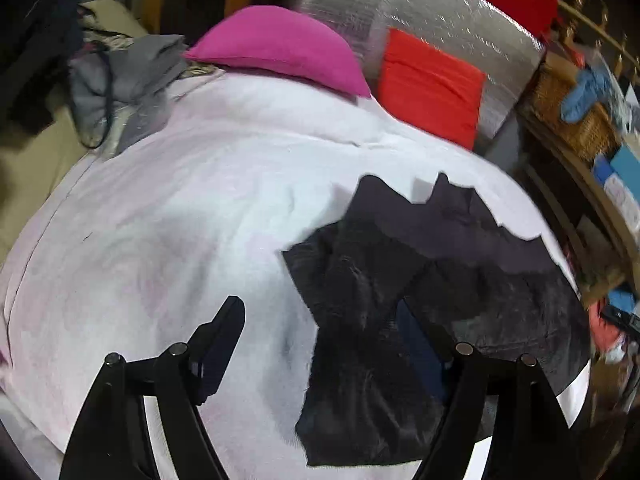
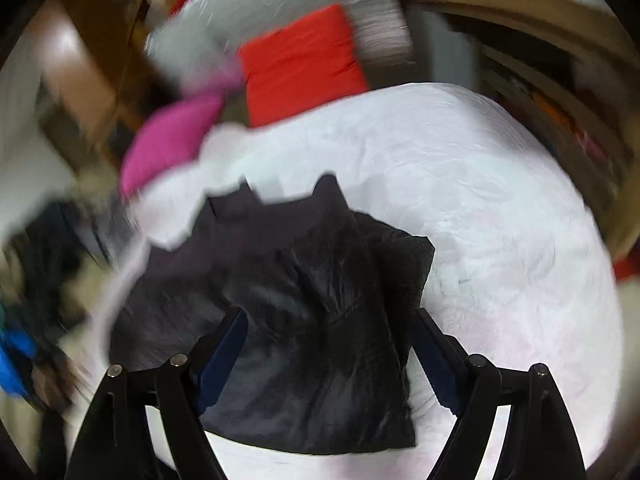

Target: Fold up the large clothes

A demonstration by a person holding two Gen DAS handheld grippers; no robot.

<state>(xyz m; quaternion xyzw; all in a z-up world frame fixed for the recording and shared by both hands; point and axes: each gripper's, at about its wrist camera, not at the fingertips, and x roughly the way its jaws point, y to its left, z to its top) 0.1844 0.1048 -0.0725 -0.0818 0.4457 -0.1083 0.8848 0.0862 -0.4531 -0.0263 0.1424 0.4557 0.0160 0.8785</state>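
A dark, crumpled garment (image 1: 400,280) lies partly folded on a white bedspread (image 1: 180,208). In the left wrist view it sits to the right, under the right finger, and my left gripper (image 1: 324,328) hangs open above the garment's left edge with nothing between its fingers. The right wrist view shows the same garment (image 2: 312,320) straight below my right gripper (image 2: 328,340), whose blue-padded fingers (image 2: 224,356) stand wide apart over the cloth. The pads do not press on it. This view is blurred by motion.
A magenta pillow (image 1: 280,48) and a red cushion (image 1: 428,88) lie at the bed's head against a silver padded sheet (image 1: 440,12). A heap of grey and dark clothes (image 1: 120,80) sits at the left. Wooden shelves with a wicker basket (image 1: 568,112) stand at the right.
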